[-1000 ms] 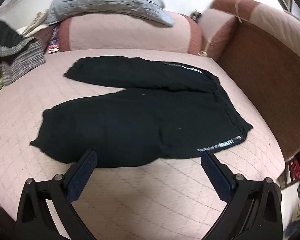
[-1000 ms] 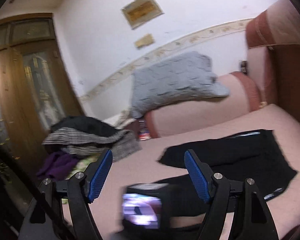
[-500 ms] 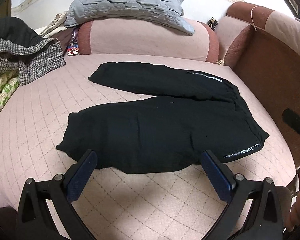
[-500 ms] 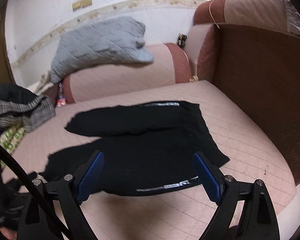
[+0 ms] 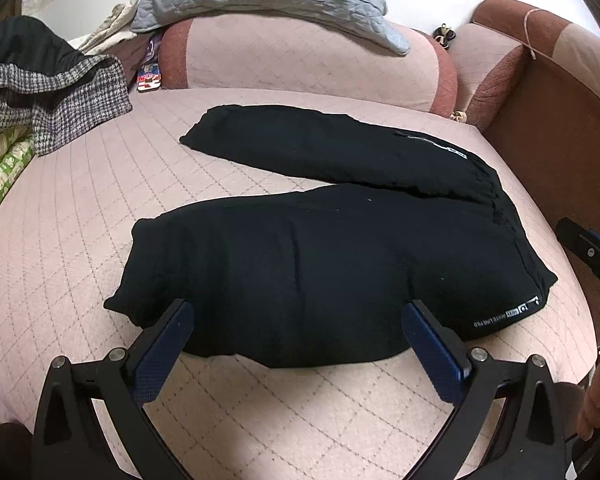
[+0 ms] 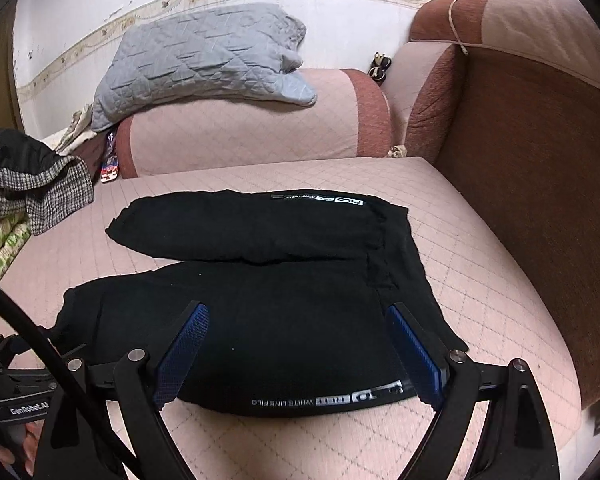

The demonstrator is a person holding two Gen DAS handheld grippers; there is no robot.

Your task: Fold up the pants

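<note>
Above the black pants, both grippers hover, jaws spread.

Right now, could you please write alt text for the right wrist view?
Black pants lie spread flat on a pink quilted sofa seat, legs pointing left. The open right gripper hovers at their near edge, holding nothing.

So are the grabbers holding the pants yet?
No, nothing is held. The left gripper and right gripper are both open above the pants, not pinching them.
</note>
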